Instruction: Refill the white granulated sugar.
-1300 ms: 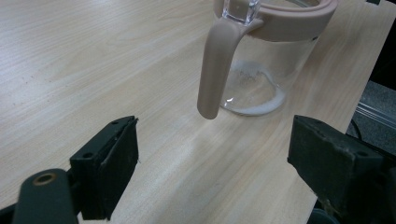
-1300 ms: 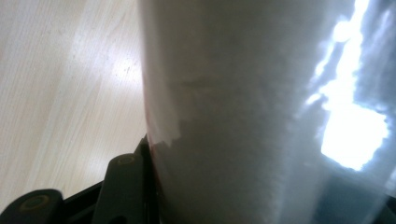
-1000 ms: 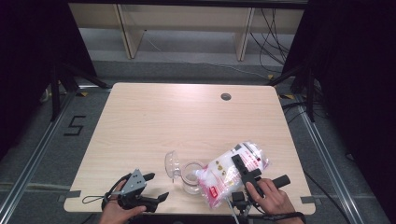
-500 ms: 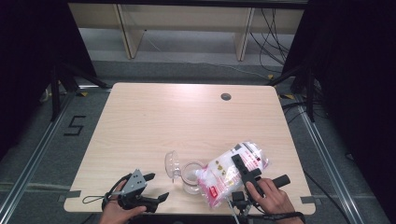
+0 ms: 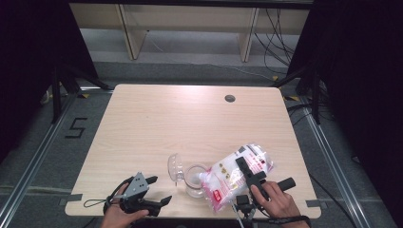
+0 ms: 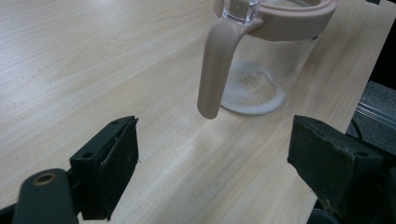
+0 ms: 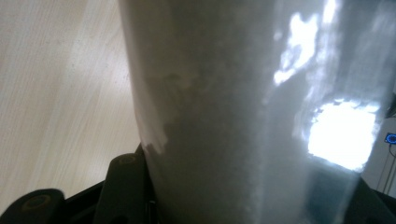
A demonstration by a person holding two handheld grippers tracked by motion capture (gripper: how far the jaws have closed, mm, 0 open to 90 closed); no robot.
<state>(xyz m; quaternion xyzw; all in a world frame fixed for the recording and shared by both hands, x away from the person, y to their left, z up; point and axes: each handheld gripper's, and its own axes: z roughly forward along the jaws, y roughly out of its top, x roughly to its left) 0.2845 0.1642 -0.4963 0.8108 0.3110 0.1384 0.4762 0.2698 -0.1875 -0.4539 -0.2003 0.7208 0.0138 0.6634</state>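
A clear jar (image 5: pixel 194 181) with a beige rim and handle (image 6: pixel 215 70) stands near the table's front edge, its lid (image 5: pixel 174 167) swung open to the left. A thin layer of white powder (image 6: pixel 250 91) covers its bottom. My right gripper (image 5: pixel 248 174) is shut on a clear bag of white powder (image 5: pixel 228 178) with red print, tilted so its lower end leans on the jar's mouth. In the right gripper view the bag (image 7: pixel 243 107) presses close between the jaws. My left gripper (image 5: pixel 159 191) rests open on the table left of the jar, jaws wide apart, nothing between them.
The light wooden table (image 5: pixel 190 118) has a round cable hole (image 5: pixel 230 98) at the back right. Its right edge (image 6: pixel 345 116) runs just beyond the jar in the left gripper view. Shelving legs and cables stand on the floor behind the table.
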